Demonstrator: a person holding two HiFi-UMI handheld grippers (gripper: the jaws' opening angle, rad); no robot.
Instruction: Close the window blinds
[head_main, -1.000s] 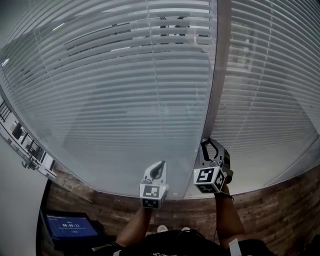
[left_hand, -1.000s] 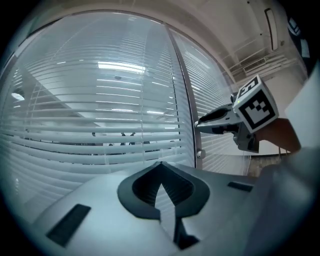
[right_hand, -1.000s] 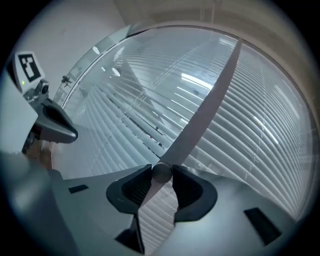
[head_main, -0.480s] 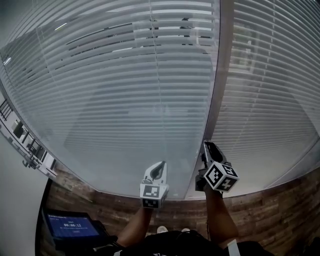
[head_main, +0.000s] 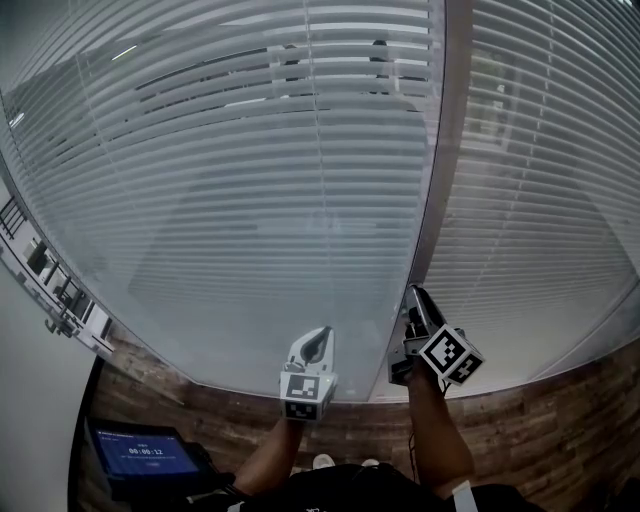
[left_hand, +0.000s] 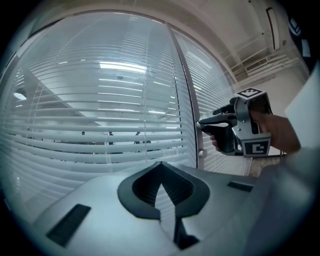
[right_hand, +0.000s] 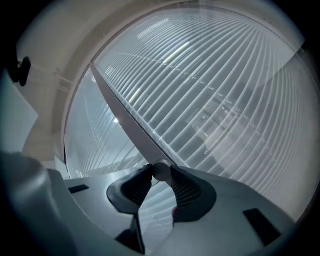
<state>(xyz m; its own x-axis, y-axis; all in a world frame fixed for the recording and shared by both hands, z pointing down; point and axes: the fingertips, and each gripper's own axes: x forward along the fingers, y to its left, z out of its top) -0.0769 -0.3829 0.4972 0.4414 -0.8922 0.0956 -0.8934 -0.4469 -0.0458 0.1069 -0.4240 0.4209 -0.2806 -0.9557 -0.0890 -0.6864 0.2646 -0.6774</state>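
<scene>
White slatted blinds (head_main: 250, 200) hang behind glass in two panes, split by a grey upright frame (head_main: 440, 150). The slats stand partly tilted, with dark gaps near the top. My right gripper (head_main: 412, 293) is at the frame's lower part, shut on a small round white knob (right_hand: 161, 171) that sits between its pads. From the left gripper view the right gripper (left_hand: 200, 123) touches the frame (left_hand: 186, 100), and a second small knob (left_hand: 201, 153) shows just below it. My left gripper (head_main: 321, 331) hovers before the left pane, shut and holding nothing.
A dark screen with a timer (head_main: 145, 452) stands low at the left. Wooden floor (head_main: 560, 420) runs under the window. The person's forearms (head_main: 440, 440) reach up from the bottom edge. A pale wall (head_main: 30, 420) borders the far left.
My right gripper has rolled about its own axis at the frame, so its marker cube now faces another way. The left gripper has stayed in place.
</scene>
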